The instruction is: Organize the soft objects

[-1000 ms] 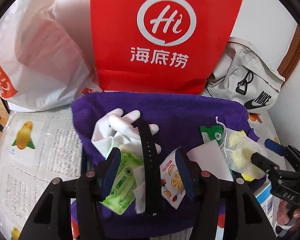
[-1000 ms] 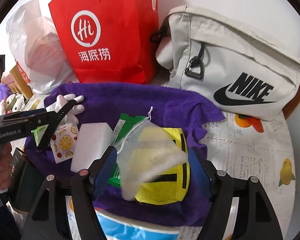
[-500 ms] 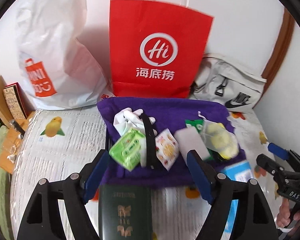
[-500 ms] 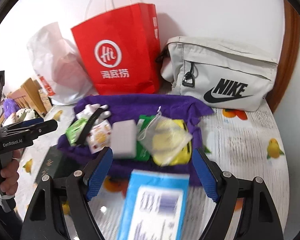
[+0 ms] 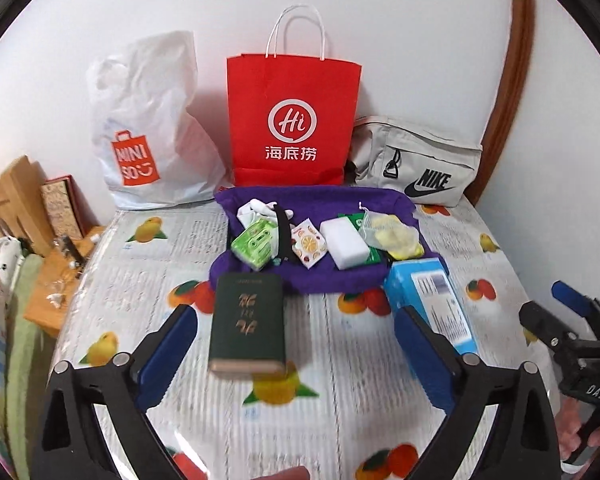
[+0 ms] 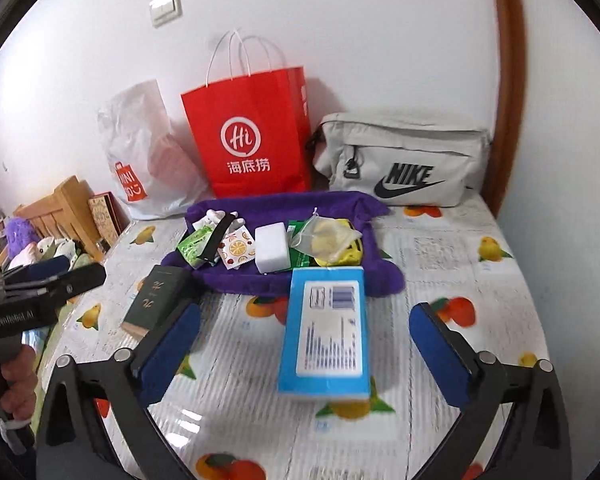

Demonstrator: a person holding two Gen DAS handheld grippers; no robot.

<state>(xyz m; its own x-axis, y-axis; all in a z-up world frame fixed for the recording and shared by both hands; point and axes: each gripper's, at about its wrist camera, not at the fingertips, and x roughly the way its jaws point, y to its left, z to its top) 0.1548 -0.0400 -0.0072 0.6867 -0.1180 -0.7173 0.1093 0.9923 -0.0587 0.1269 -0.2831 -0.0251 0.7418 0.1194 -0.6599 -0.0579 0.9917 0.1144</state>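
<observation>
A purple towel (image 5: 332,200) (image 6: 260,208) lies at the back of the table and holds a white glove (image 5: 256,210), a green tissue pack (image 5: 256,242), a black strap (image 5: 284,232), an orange-print sachet (image 5: 309,242), a white sponge (image 5: 345,243) (image 6: 272,246) and a mesh bag with yellow items (image 5: 392,232) (image 6: 328,236). My left gripper (image 5: 296,354) is open and empty, well in front of the towel. My right gripper (image 6: 306,350) is open and empty, also pulled back.
A dark green book (image 5: 246,320) (image 6: 154,296) and a blue box (image 5: 432,304) (image 6: 328,324) lie in front of the towel. A red paper bag (image 5: 294,128), a white plastic bag (image 5: 152,132) and a grey Nike bag (image 5: 416,164) stand against the wall. The table (image 5: 340,420) has a fruit-print cover.
Both grippers have pulled back and up from the towel, from close over its items to well in front of it. The book and blue box have come into view. Both stay open.
</observation>
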